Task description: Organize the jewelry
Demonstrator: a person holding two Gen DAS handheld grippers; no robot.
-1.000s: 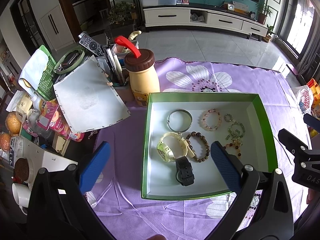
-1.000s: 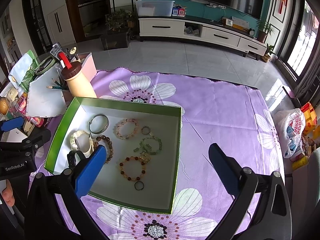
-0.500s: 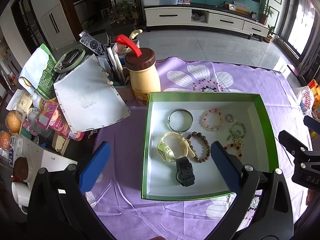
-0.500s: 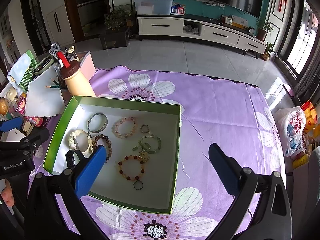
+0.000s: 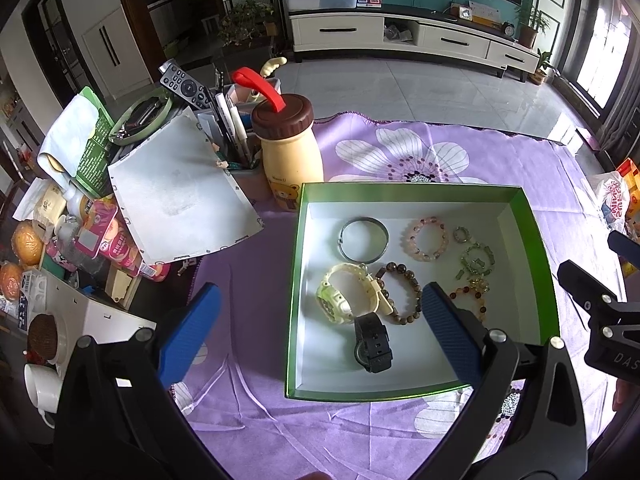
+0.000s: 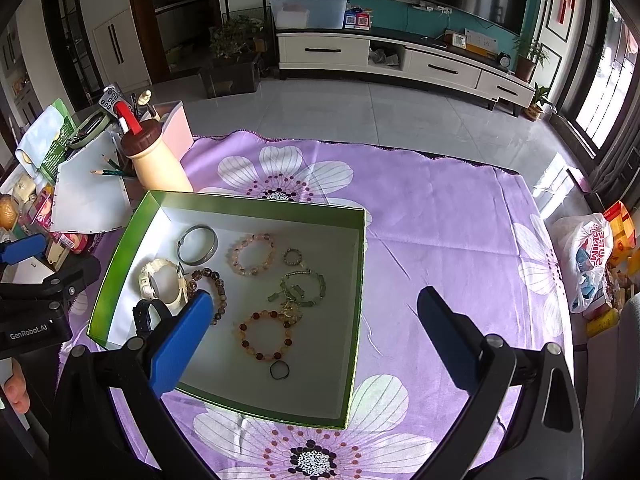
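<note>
Jewelry sits loose in the green-walled box [image 6: 356, 304] on your purple flowered tabletop [image 6: 460, 232], and both claws hover above it with nothing between their blue pads. Your left claw [image 5: 316, 334] is spread wide; its right finger [image 5: 448, 332] covers the box's near right part, so the red-and-amber bead bracelet [image 5: 468, 300] shows only as a partial arc in that view, and the small dark ring [image 6: 279, 370] is out of sight there. Your right claw [image 6: 310, 340] is equally spread; its left finger [image 6: 180, 344] hides the lower half of the black watch [image 6: 146, 316] and the near end of the brown bead bracelet [image 6: 208, 280]. The cream watch [image 5: 348, 294] touches the brown beads, and the black watch lies against it at the near side. Toward the far wall lie a silver bangle [image 5: 363, 238], a pink bead bracelet [image 5: 426, 238] and a tiny ring [image 5: 462, 235]. The green stone bracelet [image 6: 304, 286] tangles with a gold charm you cannot make out clearly. Left of the box, clutter around the cream bottle [image 5: 290, 152] is partly cut off by the lens edge.
</note>
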